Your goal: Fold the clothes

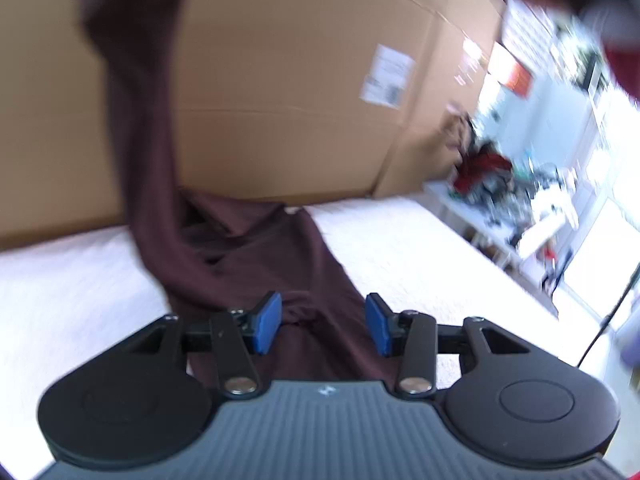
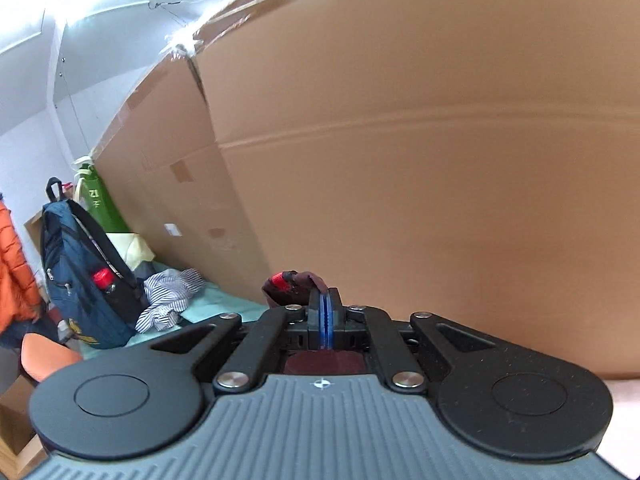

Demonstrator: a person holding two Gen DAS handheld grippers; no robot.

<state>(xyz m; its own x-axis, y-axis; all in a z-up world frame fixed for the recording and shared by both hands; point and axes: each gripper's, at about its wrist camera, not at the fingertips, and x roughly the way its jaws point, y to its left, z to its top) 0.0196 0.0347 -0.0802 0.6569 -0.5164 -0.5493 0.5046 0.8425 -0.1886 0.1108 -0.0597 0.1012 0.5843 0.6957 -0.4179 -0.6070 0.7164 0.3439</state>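
A dark maroon garment [image 1: 256, 256] hangs from the upper left of the left wrist view and trails down onto a white fuzzy surface [image 1: 420, 248]. My left gripper [image 1: 323, 326] is open, its blue pads on either side of the cloth's lower end, just above it. In the right wrist view my right gripper [image 2: 325, 312] is shut on a bunched edge of the maroon garment [image 2: 298, 282], which has a small red tag; more of it shows under the fingers. It is held up in front of a cardboard wall.
A big cardboard box [image 1: 304, 80] stands behind the white surface; it also fills the right wrist view [image 2: 420, 152]. A cluttered white shelf [image 1: 504, 208] is to the right. A blue backpack [image 2: 80, 268], a striped shirt [image 2: 168, 296] and an orange jacket [image 2: 16, 272] lie at left.
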